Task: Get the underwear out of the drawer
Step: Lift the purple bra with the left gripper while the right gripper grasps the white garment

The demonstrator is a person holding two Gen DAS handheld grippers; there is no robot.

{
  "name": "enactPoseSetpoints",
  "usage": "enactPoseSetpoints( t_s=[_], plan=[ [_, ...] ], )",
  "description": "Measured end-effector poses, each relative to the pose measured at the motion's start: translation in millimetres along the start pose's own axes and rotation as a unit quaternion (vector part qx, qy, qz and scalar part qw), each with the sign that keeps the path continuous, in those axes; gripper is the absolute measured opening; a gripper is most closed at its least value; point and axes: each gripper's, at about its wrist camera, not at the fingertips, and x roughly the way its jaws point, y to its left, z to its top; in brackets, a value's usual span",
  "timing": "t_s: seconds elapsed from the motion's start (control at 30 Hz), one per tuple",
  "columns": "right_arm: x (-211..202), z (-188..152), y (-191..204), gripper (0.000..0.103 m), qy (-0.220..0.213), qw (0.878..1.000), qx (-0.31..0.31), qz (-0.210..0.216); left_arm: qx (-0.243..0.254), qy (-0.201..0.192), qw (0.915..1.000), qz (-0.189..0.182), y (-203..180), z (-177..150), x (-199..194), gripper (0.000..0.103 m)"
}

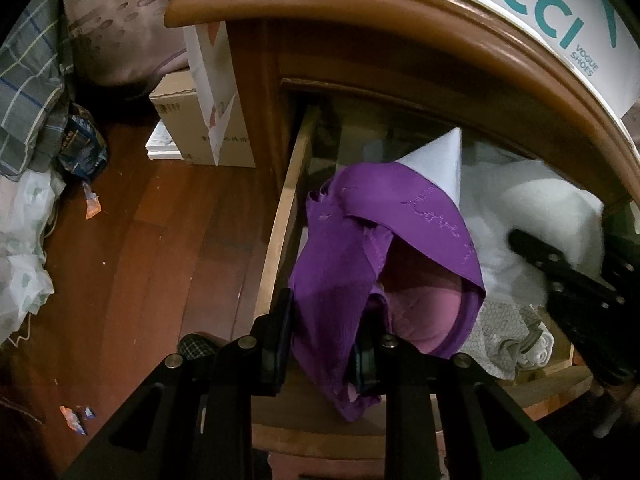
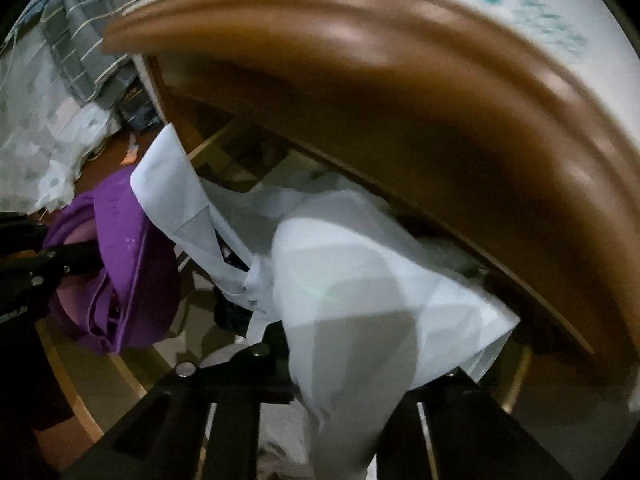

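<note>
In the left wrist view my left gripper is shut on purple underwear, which hangs bunched over the open wooden drawer. A pale white garment lies behind it in the drawer, and my right gripper's black fingers reach in from the right. In the right wrist view my right gripper is shut on that white garment, and the cloth drapes over and hides its pads. At the left of that view are the purple underwear and a finger of the left gripper.
The brown cabinet top overhangs the drawer, with a white shoe box with teal lettering on it. A cardboard box and a paper bag stand on the wooden floor. Plaid bedding and wrappers lie at the left.
</note>
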Motion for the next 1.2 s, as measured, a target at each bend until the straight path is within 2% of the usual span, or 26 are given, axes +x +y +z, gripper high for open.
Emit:
enactPoseSetpoints(
  t_s=[0.3, 0.47, 0.57, 0.8, 0.97, 1.2],
  plan=[
    [-58, -36, -24, 0.010, -0.040, 0.997, 0.051, -0.039, -0.005, -0.002, 0.9999, -0.010, 0, 2, -1, 0.021],
    [-73, -60, -52, 0.010, -0.044, 0.993, 0.088, -0.060, -0.004, -0.027, 0.9994, -0.019, -3, 2, -14, 0.021],
    [-69, -69, -55, 0.010, -0.043, 0.991, 0.097, -0.077, -0.003, -0.051, 0.9985, -0.020, -3, 5, -28, 0.021],
    [-70, -87, -75, 0.010, -0.058, 0.988, 0.135, -0.054, -0.007, -0.071, 0.9970, -0.028, -3, 10, -56, 0.020],
    [-58, -86, -74, 0.010, -0.053, 0.987, 0.140, -0.059, 0.002, -0.081, 0.9963, -0.031, -4, 12, -89, 0.020],
    [-58, -89, -78, 0.009, -0.053, 0.985, 0.154, -0.056, 0.002, -0.123, 0.9921, -0.027, 8, 37, -167, 0.020]
  ],
)
